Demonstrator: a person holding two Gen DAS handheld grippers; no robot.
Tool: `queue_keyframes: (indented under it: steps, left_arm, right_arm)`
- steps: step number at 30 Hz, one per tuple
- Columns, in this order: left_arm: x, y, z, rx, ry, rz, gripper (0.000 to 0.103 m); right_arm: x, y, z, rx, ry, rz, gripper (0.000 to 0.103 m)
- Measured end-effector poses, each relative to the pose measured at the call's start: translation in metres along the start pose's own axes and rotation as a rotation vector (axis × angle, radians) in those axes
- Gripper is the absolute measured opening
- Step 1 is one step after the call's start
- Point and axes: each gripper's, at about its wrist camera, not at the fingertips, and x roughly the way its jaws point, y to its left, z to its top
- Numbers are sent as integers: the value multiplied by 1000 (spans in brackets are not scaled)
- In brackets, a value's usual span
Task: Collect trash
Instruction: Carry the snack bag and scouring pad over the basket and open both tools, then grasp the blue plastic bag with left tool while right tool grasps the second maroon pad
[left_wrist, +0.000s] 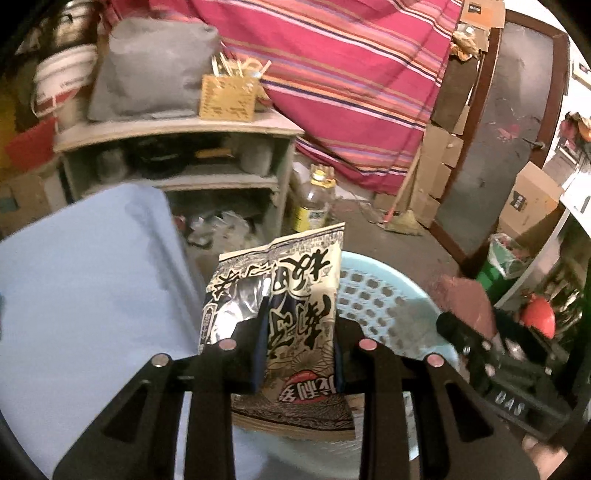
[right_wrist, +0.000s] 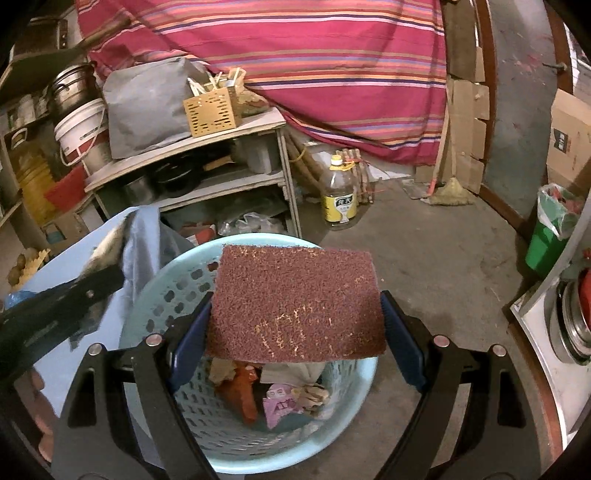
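My left gripper (left_wrist: 300, 332) is shut on a beige and black snack packet (left_wrist: 295, 280), which stands upright between the fingers over the rim of a light blue perforated basket (left_wrist: 380, 295). My right gripper (right_wrist: 295, 310) holds a red-brown scouring pad (right_wrist: 295, 295) flat across its wide jaws, directly above the basket (right_wrist: 177, 266). Several wrappers and paper scraps (right_wrist: 273, 398) lie inside the basket. The right gripper (left_wrist: 465, 332) with its pad (left_wrist: 469, 299) shows at the right of the left wrist view. At the left of the right wrist view the left gripper (right_wrist: 92, 288) appears, blurred.
A light blue cloth-covered surface (left_wrist: 92, 277) borders the basket on the left. Behind stand a cluttered shelf unit (right_wrist: 221, 177), an oil bottle (right_wrist: 338, 195) on the concrete floor, and a striped cloth (right_wrist: 295, 55). A green bin (right_wrist: 546, 240) and a metal counter (right_wrist: 546, 332) are on the right.
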Motion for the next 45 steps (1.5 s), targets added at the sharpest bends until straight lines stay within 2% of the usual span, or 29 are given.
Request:
queue_keyframes:
  steps: [3, 4, 7, 9, 11, 15, 21, 23, 24, 33, 38, 45]
  left_arm:
    - [10, -8, 2, 8, 15, -10, 35]
    - [12, -9, 2, 14, 15, 6, 43]
    - [16, -9, 0, 25, 13, 29, 58]
    - [18, -7, -1, 21, 19, 36, 64]
    - [16, -4, -2, 20, 21, 41, 65]
    - [1, 10, -2, -10, 1, 60, 76]
    - [-30, 46, -12, -17, -26, 145, 81]
    - [-38, 57, -15, -22, -33, 175, 83]
    - [-45, 66, -17, -24, -37, 193, 84]
    - [-97, 152, -37, -46, -92, 393, 88]
    - [-123, 214, -43, -75, -107, 510, 88]
    - [-145, 298, -48, -165, -131, 622, 88]
  right_arm:
    - [1, -10, 0, 22, 5, -6, 84]
    - [2, -13, -1, 29, 6, -8, 84]
    - [3, -17, -1, 38, 11, -13, 84]
    - [4, -20, -1, 43, 14, -15, 84]
    - [5, -20, -2, 46, 16, -15, 84]
    - [5, -18, -2, 40, 12, -11, 84]
    - [9, 2, -1, 14, 11, 9, 85]
    - [10, 11, 0, 7, 9, 11, 90]
    - [10, 14, 0, 8, 8, 12, 98]
    - [14, 60, -2, -54, 13, -13, 99]
    - [18, 106, -3, -100, -7, 3, 99]
    - [33, 164, -5, -123, -24, 64, 99]
